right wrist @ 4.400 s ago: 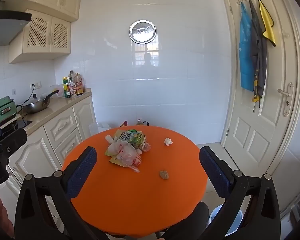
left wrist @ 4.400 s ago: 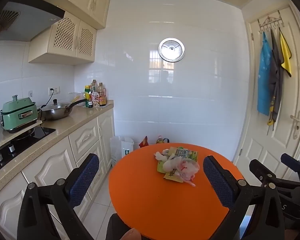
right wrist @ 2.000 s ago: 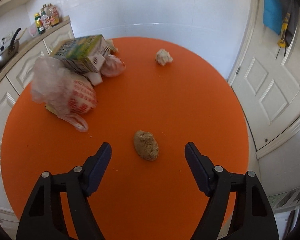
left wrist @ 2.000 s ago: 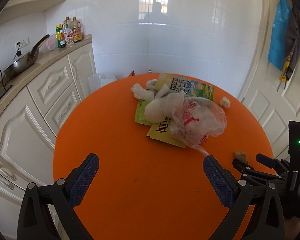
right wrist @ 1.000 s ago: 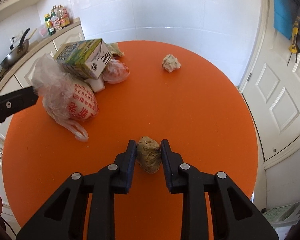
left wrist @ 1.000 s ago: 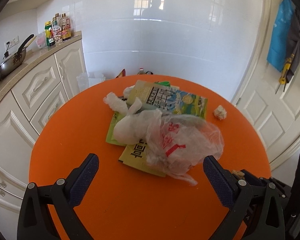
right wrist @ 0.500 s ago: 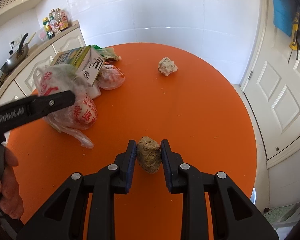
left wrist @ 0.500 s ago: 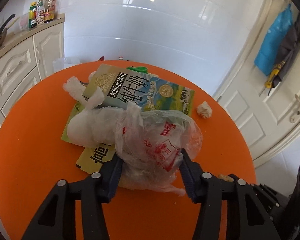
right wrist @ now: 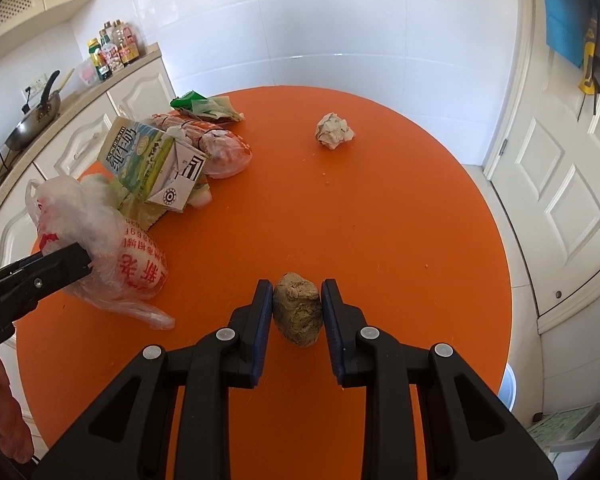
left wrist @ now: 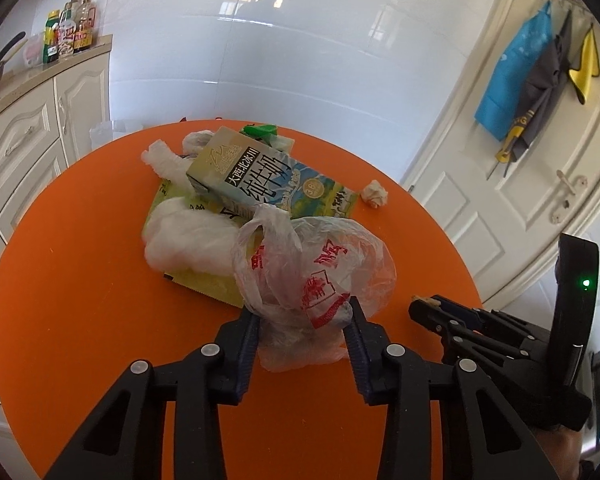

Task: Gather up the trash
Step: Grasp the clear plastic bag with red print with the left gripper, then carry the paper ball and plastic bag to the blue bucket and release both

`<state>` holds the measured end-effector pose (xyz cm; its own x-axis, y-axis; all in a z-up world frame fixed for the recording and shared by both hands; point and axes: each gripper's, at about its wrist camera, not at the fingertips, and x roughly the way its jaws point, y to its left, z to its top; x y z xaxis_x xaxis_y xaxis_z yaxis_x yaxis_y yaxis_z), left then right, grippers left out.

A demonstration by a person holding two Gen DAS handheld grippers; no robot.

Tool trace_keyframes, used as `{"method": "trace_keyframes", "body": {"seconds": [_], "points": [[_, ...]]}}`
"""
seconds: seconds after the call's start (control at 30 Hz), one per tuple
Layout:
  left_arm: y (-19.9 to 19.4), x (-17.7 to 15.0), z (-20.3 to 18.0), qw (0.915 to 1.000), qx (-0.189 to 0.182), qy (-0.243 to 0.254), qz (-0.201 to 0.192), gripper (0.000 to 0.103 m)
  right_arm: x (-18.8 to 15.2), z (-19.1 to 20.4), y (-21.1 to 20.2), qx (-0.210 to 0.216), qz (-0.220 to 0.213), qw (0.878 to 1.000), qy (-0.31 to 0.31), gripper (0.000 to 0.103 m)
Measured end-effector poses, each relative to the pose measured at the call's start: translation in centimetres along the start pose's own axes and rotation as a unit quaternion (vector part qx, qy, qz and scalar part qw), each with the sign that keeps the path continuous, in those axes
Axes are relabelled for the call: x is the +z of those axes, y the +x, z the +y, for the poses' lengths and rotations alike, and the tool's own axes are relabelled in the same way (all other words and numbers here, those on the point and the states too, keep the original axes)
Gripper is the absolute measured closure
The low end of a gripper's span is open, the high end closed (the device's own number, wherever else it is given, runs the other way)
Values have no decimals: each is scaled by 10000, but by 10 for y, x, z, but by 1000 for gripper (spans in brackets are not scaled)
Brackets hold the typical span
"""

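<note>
1. Left gripper: lower centre of the left wrist view. Its jaws are closing, and the blue pads already bear on both sides of the plastic bag, a translucent bag with red print.
2. Plastic bag: at frame centre, resting on the orange round table. In the right wrist view the same bag appears at mid left, with one left gripper finger against its near side.
3. Right gripper: lower centre of the right wrist view. Its pads pinch a brown crumpled lump from left and right; the lump sits on the table.
4. In the left wrist view the right gripper enters from the lower right, with a sliver of the lump visible at its tip.
5. Milk carton: upper centre of the left wrist view, lying on its side just behind the plastic bag, on top of a yellow-green flat packet.
6. White bag: left of the plastic bag, touching it.
7. Crumpled paper ball: right of the carton, apart from the pile. In the right wrist view it lies at upper centre.
8. Pink-tinted bag: right wrist view, upper left, touching the carton.
9. Green wrapper: at the far end of the pile.
</note>
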<state>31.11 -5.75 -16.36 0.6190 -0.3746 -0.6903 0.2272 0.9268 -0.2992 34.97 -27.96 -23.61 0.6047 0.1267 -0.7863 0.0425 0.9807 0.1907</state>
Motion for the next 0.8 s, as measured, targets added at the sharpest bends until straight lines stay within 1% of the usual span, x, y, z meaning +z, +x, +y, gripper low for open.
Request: {"method": "trace_keyframes", "body": {"seconds": [0.13, 0.17, 0.23, 0.27, 0.3, 0.33, 0.37, 0.4, 0.43, 0.57, 0.63, 0.67, 0.73, 0.8], "points": [[-6, -2, -7, 9998, -9, 148, -127, 70, -1, -1, -7, 6, -84, 10000, 40, 78], [-1, 5, -16, 9998, -14, 157, -109, 71, -2, -1, -8, 0, -93, 9999, 43, 78], [1, 0, -12, 9999, 44, 154, -44, 70, -3, -3, -10, 1, -85, 9999, 67, 78], [5, -2, -11, 9997, 155, 163, 16, 67, -4, -3, -10, 11, -80, 9999, 82, 78], [11, 0, -13, 9995, 232, 193, 109, 57, -5, -4, -11, 21, -73, 9999, 90, 78], [17, -2, -12, 9988, 345, 240, 234, 49, -6, -4, -12, 27, -64, 9999, 91, 78], [20, -1, -11, 9981, 487, 234, 279, 28, -7, -3, -11, 34, -56, 9999, 87, 78], [23, -1, -9, 9975, 630, 200, 262, 15, -7, -3, -11, 43, -49, 9999, 81, 78], [24, 0, -9, 9975, 641, 184, 221, 14, -8, -3, -11, 50, -47, 10000, 72, 78], [33, 5, -14, 9984, 524, 158, 165, 15, -7, -1, -14, 57, -65, 10000, 50, 78], [38, 6, -17, 9989, 397, 177, 171, 35, -7, -2, -15, 43, -85, 9999, 54, 78], [40, 7, -18, 9993, 271, 176, 209, 56, -7, -3, -16, 39, -90, 9999, 64, 78], [41, 7, -23, 9991, 281, 255, 164, 60, -7, -6, -18, 15, -105, 9999, 80, 78], [37, 4, -27, 9992, 195, 315, 126, 63, -7, -8, -21, 6, -126, 9999, 113, 78]]}}
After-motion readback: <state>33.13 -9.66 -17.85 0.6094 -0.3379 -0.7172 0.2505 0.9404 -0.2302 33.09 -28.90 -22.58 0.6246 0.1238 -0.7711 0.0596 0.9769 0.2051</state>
